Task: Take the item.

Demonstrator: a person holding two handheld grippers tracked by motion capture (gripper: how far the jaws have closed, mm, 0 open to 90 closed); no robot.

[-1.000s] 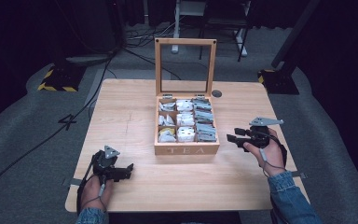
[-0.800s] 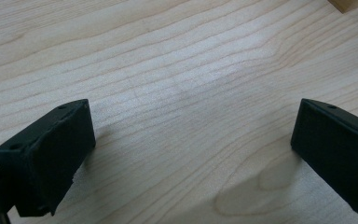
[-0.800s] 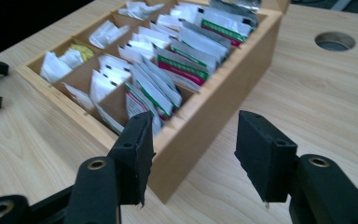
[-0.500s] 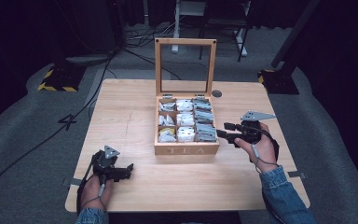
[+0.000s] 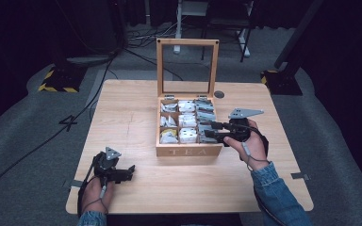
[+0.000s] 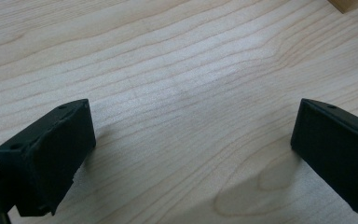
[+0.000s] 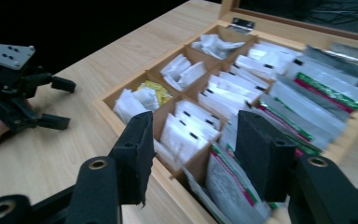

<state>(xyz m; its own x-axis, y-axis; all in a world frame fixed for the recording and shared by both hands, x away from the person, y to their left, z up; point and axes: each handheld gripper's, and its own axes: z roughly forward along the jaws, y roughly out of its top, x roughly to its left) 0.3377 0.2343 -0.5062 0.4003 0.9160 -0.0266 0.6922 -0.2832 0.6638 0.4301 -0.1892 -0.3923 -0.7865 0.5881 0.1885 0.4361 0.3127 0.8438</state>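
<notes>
A wooden tea box [image 5: 188, 151] marked TEA stands mid-table with its glass lid [image 5: 160, 70] upright. Its compartments hold white tea bags [image 5: 187, 121], a yellow packet [image 5: 168, 133] and green-and-red packets in the right column. My right gripper [image 5: 210, 130] is open just above the box's right front compartments. In the right gripper view its jaws [image 7: 198, 135] straddle the divider between white bags [image 7: 223, 86] and coloured packets [image 7: 326, 93]. My left gripper [image 5: 131, 168] rests low at the table's front left, open, with bare wood between its jaws [image 6: 191, 140].
The light wood table [image 5: 132, 117] has a small round grommet [image 5: 219, 94] behind the box. A corner of the box [image 6: 349, 3] lies ahead of the left gripper. Cables and stand feet lie on the dark floor beyond the far edge.
My right gripper has moved left from the table's right side to over the box's right column. The left gripper has stayed put.
</notes>
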